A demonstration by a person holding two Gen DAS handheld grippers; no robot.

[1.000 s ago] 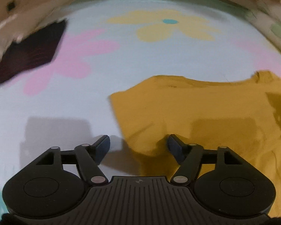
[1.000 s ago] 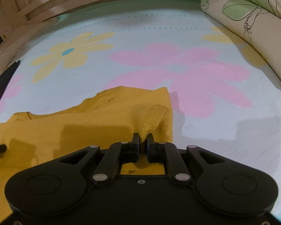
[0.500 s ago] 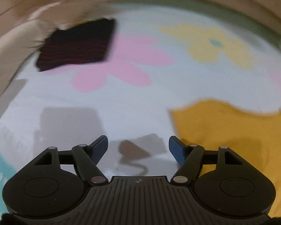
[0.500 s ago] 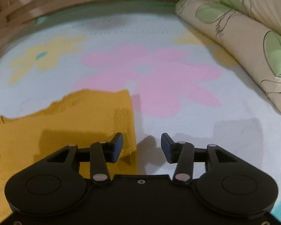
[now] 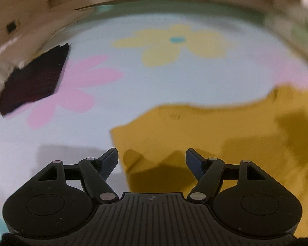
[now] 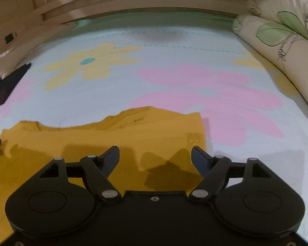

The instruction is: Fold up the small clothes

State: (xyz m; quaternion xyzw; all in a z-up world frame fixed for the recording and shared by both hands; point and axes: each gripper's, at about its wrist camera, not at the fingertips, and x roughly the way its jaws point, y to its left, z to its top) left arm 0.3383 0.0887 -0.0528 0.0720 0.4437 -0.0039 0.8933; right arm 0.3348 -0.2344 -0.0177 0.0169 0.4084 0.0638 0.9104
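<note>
A mustard-yellow garment [image 5: 215, 135] lies flat on a pale blue bedsheet [image 5: 133, 86] printed with pink and yellow flowers. In the left wrist view my left gripper [image 5: 152, 156] hovers open over the garment's left edge, with nothing between its fingers. In the right wrist view the same yellow garment [image 6: 117, 139] fills the lower left, and my right gripper [image 6: 155, 155] hangs above its right edge. The right jaws are opening, and the cloth lies below them, free of the pads.
A dark folded cloth [image 5: 32, 80] with fine red stripes lies at the sheet's far left, also seen as dark cloth [image 6: 4, 86] in the right wrist view. Leaf-printed pillows [image 6: 277, 41] line the right side. A wooden bed frame [image 6: 133, 2] runs along the back.
My right gripper was shut on the yellow garment's edge; it has let go and its jaws stand wide. The left gripper swung left off the garment, then came back over its edge.
</note>
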